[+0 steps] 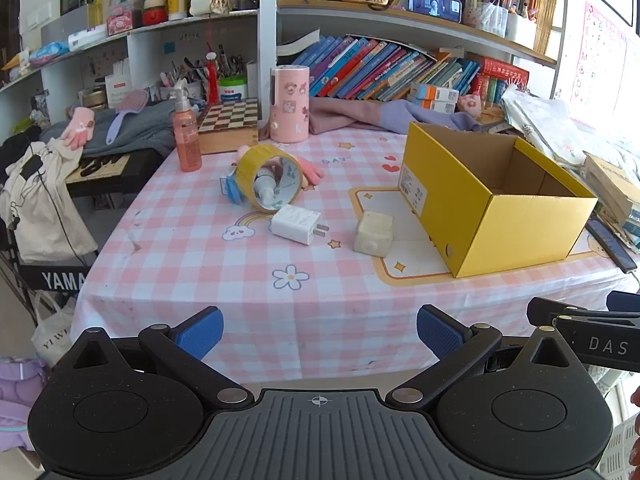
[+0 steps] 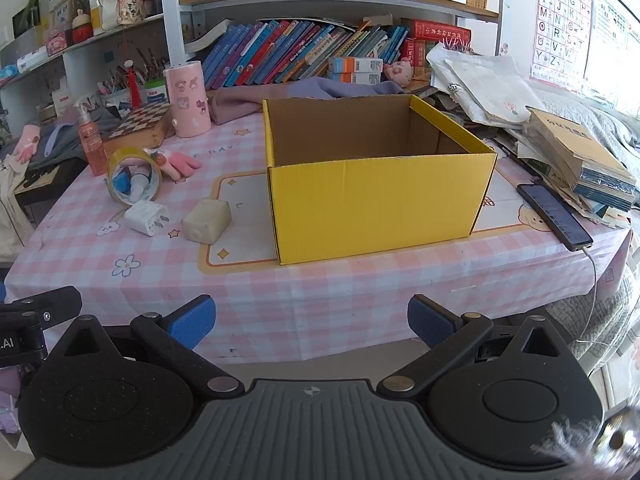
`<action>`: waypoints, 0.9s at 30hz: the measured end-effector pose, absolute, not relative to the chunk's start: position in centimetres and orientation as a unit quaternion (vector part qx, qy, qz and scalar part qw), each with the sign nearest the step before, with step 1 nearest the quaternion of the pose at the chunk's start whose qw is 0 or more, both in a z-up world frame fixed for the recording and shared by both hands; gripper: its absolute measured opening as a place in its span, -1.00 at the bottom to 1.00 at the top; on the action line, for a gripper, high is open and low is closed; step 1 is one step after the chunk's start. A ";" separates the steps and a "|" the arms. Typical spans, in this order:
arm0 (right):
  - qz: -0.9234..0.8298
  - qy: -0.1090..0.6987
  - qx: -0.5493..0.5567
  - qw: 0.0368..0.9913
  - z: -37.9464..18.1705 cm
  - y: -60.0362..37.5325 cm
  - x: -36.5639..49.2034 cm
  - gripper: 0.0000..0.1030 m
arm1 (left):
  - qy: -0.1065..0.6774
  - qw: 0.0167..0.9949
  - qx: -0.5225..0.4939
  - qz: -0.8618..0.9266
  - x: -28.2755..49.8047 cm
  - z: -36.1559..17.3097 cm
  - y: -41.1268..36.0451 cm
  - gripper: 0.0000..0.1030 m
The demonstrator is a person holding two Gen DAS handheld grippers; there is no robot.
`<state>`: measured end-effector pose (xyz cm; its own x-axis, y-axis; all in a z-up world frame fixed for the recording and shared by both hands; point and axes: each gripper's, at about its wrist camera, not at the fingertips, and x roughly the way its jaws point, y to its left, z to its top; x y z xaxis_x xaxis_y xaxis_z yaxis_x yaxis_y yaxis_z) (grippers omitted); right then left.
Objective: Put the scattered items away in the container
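The yellow corrugated cardboard box (image 2: 380, 196) stands open-topped on the pink-and-white checked tablecloth (image 2: 320, 280), and nothing shows inside it. To its left lie the scattered things: a cream-coloured cube-shaped block (image 1: 374, 234) nearest the box, then a white plug-in charger (image 1: 298, 224) on its side. Behind the charger a roll of yellow tape (image 1: 270, 176) is tipped up, with a small white bottle (image 1: 266, 190) showing through its hole and a pink knitted glove (image 1: 312, 170) just behind it. My left gripper (image 1: 320, 334) and my right gripper (image 2: 312, 322) both hover before the table's near edge, jaws spread wide, grasping nothing.
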<state>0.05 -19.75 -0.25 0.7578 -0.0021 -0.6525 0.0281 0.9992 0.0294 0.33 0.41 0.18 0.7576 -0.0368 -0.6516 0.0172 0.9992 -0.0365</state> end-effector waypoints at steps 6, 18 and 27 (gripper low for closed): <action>-0.023 0.351 0.012 0.936 -0.5 -19.8 -0.1 1.00 | 0.353 0.935 -0.013 -0.018 0.3 0.0 0.3 1.00; -0.009 0.352 0.014 0.936 -0.5 -19.8 -0.3 1.00 | 0.353 0.935 -0.014 -0.021 0.1 0.0 0.4 1.00; -0.001 0.356 0.014 0.934 -0.5 -19.5 0.0 1.00 | 0.354 0.935 -0.012 -0.023 0.2 0.0 0.3 1.00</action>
<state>0.02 -19.50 -0.55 0.7460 0.0075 -0.6659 0.0121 0.9996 0.0247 0.23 0.31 -0.03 0.7485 -0.0518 -0.6611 0.0353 0.9986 -0.0383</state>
